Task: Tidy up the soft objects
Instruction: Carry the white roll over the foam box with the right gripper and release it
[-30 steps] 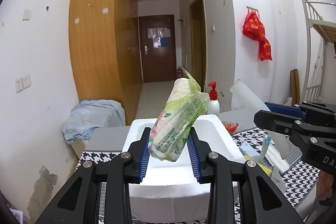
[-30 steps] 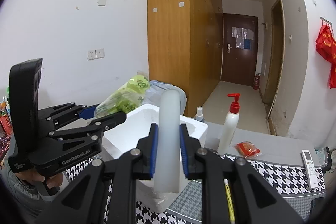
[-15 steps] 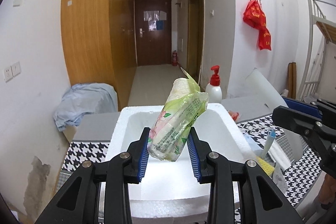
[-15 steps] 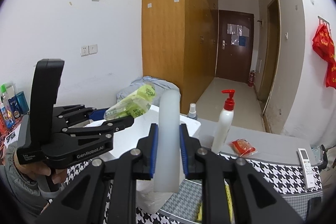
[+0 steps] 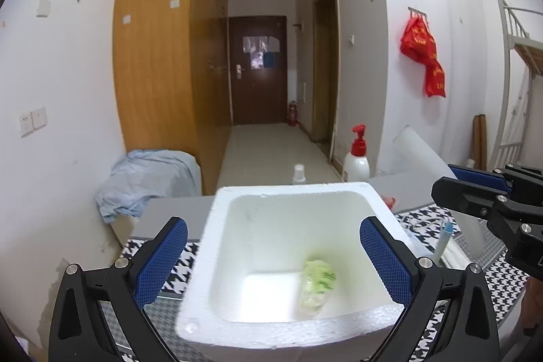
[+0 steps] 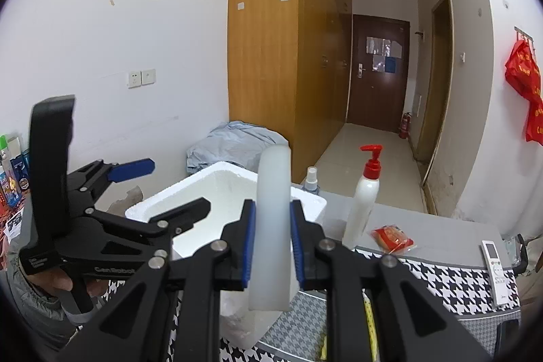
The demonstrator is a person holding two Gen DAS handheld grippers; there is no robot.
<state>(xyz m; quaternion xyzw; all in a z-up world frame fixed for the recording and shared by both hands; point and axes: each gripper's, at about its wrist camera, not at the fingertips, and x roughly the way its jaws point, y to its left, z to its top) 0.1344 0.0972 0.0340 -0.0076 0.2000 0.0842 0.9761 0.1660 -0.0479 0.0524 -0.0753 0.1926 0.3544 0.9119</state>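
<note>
My left tool (image 5: 273, 255) opening, empty — green packet (image 5: 317, 284) in foam box (image 5: 271, 333), 5 o'clock | right tool (image 6: 271, 245) clamps white roll (image 6: 272, 226)

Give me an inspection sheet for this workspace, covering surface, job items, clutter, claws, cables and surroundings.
Surface: table with houndstooth cloth, grey strip behind.
Job's things: green pack blurred inside the foam box; white sheet upright in the right claw.
Clutter: pump bottle, spray bottle, red packet, remote.
Grippers: left claw opening over the box, nothing between its pads; right claw shut on the sheet.
Cables: nothing seen.
Surroundings: wardrobe, door, red bags on the wall, blue cloth heaped left.
</note>
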